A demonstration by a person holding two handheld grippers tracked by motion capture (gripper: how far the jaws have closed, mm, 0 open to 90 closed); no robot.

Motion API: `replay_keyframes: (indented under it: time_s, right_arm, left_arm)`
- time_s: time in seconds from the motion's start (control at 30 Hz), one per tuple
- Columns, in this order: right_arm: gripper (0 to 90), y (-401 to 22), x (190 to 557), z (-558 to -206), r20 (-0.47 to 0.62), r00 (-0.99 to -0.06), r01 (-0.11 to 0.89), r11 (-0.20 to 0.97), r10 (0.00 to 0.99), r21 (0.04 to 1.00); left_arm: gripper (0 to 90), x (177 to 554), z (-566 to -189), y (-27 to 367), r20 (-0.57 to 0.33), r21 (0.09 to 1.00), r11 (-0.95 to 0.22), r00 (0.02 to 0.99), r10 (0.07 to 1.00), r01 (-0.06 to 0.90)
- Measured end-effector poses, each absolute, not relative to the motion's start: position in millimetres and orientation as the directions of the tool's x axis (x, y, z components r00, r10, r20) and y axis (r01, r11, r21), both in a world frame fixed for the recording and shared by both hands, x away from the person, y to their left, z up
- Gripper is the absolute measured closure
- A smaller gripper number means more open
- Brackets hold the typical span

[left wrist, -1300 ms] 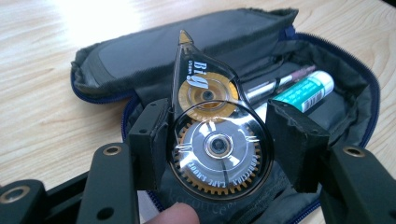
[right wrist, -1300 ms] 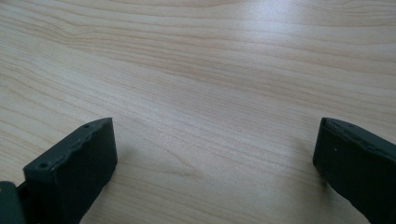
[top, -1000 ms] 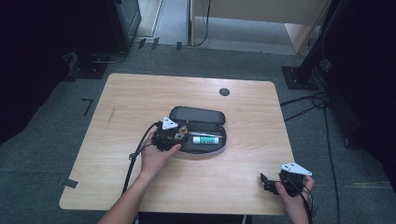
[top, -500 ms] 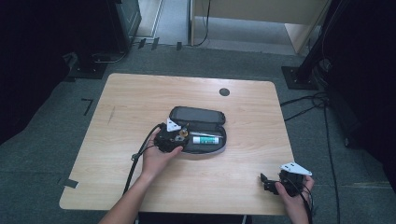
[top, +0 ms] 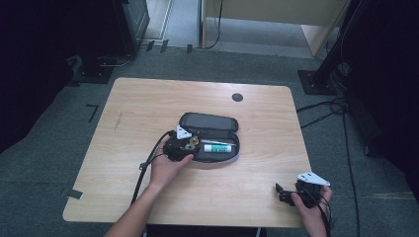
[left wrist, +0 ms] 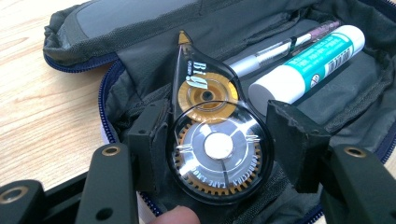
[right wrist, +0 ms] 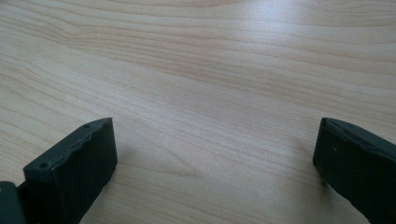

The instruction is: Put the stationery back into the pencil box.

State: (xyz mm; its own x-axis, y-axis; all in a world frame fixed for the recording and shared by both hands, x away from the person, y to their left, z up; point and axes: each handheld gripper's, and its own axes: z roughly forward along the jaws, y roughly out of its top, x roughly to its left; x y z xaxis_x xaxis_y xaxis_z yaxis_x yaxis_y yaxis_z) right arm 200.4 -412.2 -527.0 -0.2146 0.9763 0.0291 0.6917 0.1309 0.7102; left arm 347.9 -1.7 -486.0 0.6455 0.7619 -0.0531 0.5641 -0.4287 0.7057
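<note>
A lab or office: a pale wooden table (top: 148,106) on grey carpet (top: 44,163), black equipment stands (top: 321,81) at two o'clock (cables trailing).

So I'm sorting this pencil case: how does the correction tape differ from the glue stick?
The correction tape is a flat, clear teardrop showing gold gears; the glue stick is a white and teal cylinder. The tape is clamped in the left claw over the case's near end; the glue stick lies loose. Both are inside the open pencil case.
</note>
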Motion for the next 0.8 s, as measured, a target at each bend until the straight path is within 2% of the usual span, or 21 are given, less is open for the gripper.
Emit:
replay_keyframes:
  time_s: [0.47,0.8]
  right_arm:
    - [0.0,-412,200,-527,0.029,-0.214,0.691,0.131,0.976,0.71]
    - [0.0,-412,200,-527,0.029,-0.215,0.692,0.131,0.976,0.71]
  left_arm:
    - [40.9,347,-481,1,-0.064,0.72,-0.413,0.645,0.761,0.558]
    - [40.4,340,-466,10,-0.101,0.766,-0.361,0.654,0.75,0.532]
